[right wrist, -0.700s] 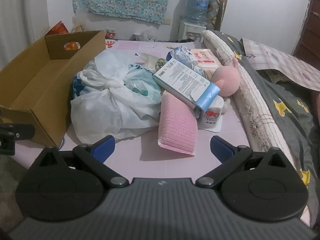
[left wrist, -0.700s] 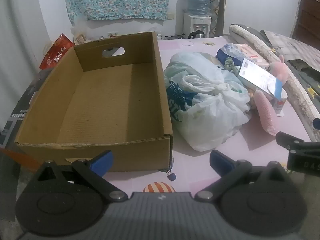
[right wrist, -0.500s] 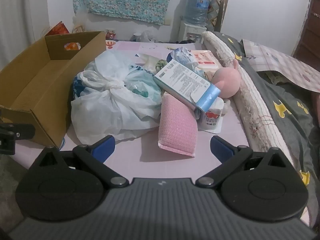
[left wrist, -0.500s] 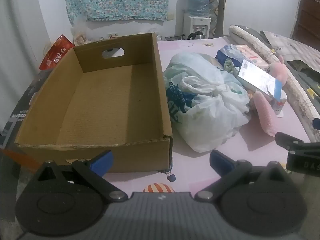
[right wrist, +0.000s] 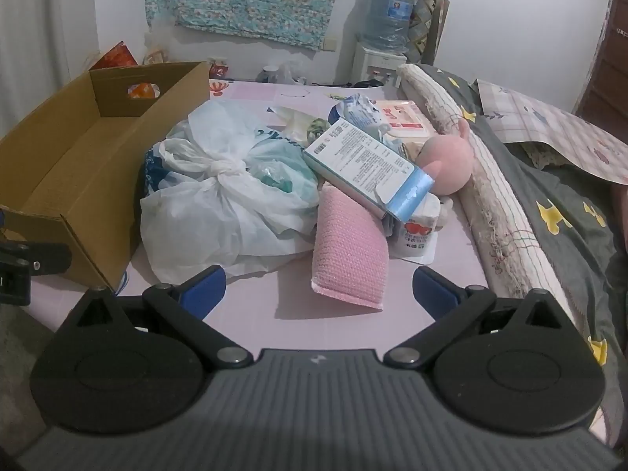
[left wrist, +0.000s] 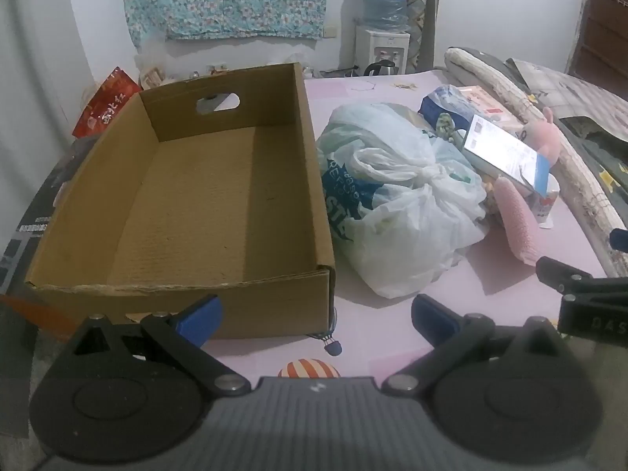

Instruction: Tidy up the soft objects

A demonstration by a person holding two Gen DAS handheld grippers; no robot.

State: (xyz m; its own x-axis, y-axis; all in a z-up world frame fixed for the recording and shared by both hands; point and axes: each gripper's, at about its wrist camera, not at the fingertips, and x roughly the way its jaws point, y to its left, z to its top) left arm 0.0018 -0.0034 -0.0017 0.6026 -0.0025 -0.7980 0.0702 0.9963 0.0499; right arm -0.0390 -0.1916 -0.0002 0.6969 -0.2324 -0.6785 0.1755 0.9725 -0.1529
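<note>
An empty cardboard box (left wrist: pixel 188 212) stands on the pink mat, left of a pile. The pile holds a knotted white plastic bag (left wrist: pixel 396 196), a pink textured pad (right wrist: pixel 349 251), a blue-and-white carton (right wrist: pixel 369 165), a pink plush toy (right wrist: pixel 447 165) and a small white cup (right wrist: pixel 416 227). My left gripper (left wrist: pixel 316 314) is open and empty in front of the box's near right corner. My right gripper (right wrist: pixel 320 286) is open and empty just short of the pink pad. The box also shows in the right wrist view (right wrist: pixel 78 165).
A rolled quilt (right wrist: pixel 494 196) and a grey blanket (right wrist: pixel 569 212) lie right of the pile. Soft packets (right wrist: pixel 400 117) sit behind the carton. A water dispenser (left wrist: pixel 386 39) stands at the back wall. A red bag (left wrist: pixel 106 106) lies behind the box.
The right gripper has edged forward toward the pink pad. The left gripper's view has shifted only slightly. Both stay open and empty.
</note>
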